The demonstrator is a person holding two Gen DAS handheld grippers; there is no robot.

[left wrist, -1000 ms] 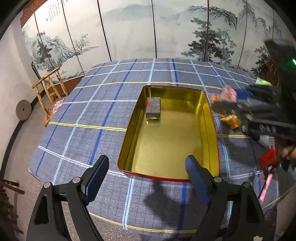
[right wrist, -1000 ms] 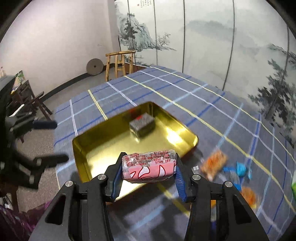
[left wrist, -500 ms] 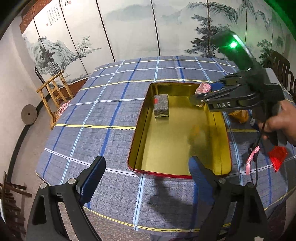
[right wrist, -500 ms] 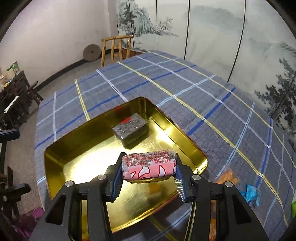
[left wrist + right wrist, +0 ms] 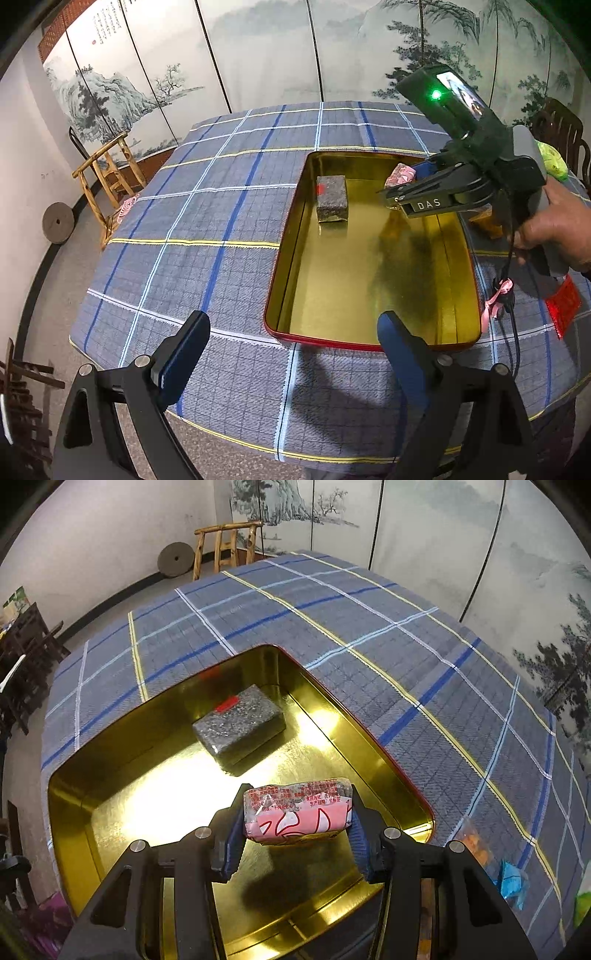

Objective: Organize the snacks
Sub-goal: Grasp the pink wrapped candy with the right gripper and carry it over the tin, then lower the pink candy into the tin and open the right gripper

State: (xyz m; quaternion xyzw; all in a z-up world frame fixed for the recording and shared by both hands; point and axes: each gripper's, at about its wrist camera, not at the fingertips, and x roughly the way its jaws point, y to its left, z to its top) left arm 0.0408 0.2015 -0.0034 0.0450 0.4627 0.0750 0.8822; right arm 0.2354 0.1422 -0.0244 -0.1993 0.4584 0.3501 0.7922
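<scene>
Placement is the step in hand: the right gripper (image 5: pixel 297 836) is clamped on a pink-and-white wrapped snack bar (image 5: pixel 297 810) and holds it above the floor of the shallow gold rectangular tin tray with a red rim (image 5: pixel 74 794), just short of the dark speckled foil-wrapped block (image 5: pixel 238 723) already lying near the tray's far end. The left gripper (image 5: pixel 291 345) hangs empty with its jaws spread wide, off the tray's near rim, above the blue plaid cloth on the desk (image 5: pixel 184 229). Other loose snacks lie on the cloth off the tray's right side. Next, I judge, the bar should be lowered onto bare tray floor beside the block and let go.
</scene>
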